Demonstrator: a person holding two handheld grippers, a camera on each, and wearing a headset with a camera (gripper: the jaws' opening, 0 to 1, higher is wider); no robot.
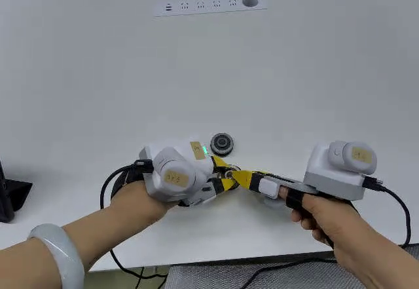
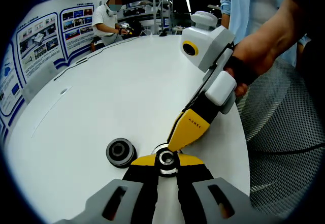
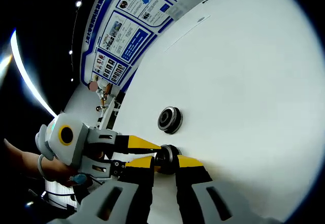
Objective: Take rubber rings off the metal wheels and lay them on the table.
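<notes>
A metal wheel with a black rubber ring (image 1: 228,174) is held just above the white table (image 1: 275,92), near its front edge. My left gripper (image 1: 222,173) is shut on it from the left and my right gripper (image 1: 234,176) is shut on it from the right. In the left gripper view the wheel (image 2: 166,162) sits between my left gripper's (image 2: 166,158) yellow tips, and the right gripper (image 2: 173,144) touches its rim from above. The right gripper view has the wheel (image 3: 167,158) between my right gripper's (image 3: 166,162) tips. A second ringed wheel (image 1: 222,143) lies on the table behind.
A white power strip (image 1: 209,4) lies at the table's far side. A black object (image 1: 10,197) stands at the left edge. Cables trail from both grippers over the front edge. A grey mesh chair seat (image 2: 284,132) is beside the table.
</notes>
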